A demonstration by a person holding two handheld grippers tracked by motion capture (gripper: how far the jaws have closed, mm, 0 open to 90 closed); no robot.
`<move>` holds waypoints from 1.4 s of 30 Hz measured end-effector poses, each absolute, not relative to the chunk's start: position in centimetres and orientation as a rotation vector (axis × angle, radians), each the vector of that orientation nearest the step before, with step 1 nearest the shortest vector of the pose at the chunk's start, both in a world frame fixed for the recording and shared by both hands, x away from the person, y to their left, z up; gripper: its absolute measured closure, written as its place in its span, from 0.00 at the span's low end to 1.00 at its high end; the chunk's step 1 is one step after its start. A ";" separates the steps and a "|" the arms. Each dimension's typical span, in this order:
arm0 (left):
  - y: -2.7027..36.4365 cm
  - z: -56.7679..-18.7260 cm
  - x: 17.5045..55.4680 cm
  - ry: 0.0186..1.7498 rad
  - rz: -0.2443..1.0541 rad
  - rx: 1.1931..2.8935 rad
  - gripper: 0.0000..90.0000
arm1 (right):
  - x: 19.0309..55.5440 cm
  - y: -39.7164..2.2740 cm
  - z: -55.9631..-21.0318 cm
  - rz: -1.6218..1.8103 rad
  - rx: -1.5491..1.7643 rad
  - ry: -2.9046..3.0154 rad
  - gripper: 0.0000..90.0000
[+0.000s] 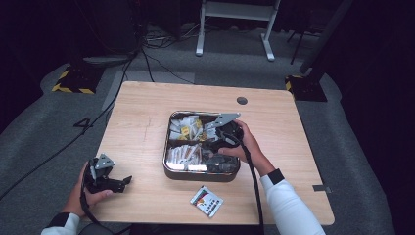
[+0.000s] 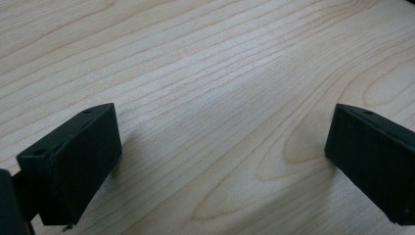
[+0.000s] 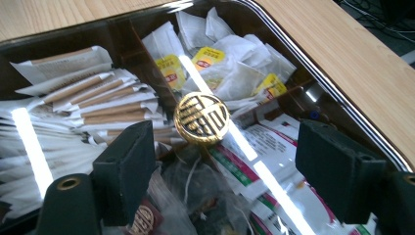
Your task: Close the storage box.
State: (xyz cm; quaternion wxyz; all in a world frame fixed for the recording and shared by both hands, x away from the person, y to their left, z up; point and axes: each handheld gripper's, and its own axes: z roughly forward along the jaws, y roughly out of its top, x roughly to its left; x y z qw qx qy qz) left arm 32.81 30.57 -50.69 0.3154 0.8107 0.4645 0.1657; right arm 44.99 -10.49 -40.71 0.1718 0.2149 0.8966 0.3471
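— At the middle of the surface [image 1: 147, 127]: where is the tray [image 1: 169, 169], and how does it lie?
— Square, so no long axis, edges parallel to the surface's; a gold knob [image 3: 201, 118] crowns its dividers.
— Right hand-held gripper [image 3: 235, 171]?
— Over the tray, angled down, jaws spread, gripping nothing.
— Left hand-held gripper [image 2: 220, 156]?
— Low over bare wood, spread, empty.

You can read no words here: the round gold knob [image 3: 201, 118] bears an ornamental Chinese-style character, and print on the yellow-labelled tea bags [image 3: 171, 69] stays illegible.
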 end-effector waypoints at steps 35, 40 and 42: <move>30.6 -50.7 32.8 1.227 0.432 2.134 0.00 | 42.6 -18.5 -39.5 0.885 0.682 2.453 0.25; 30.6 -50.7 32.8 1.227 0.431 2.134 0.01 | 42.1 -19.7 -39.6 0.887 0.703 2.442 0.25; 30.6 -50.7 32.8 1.225 0.433 2.136 0.00 | 42.0 -20.1 -39.7 0.873 0.706 2.437 0.25</move>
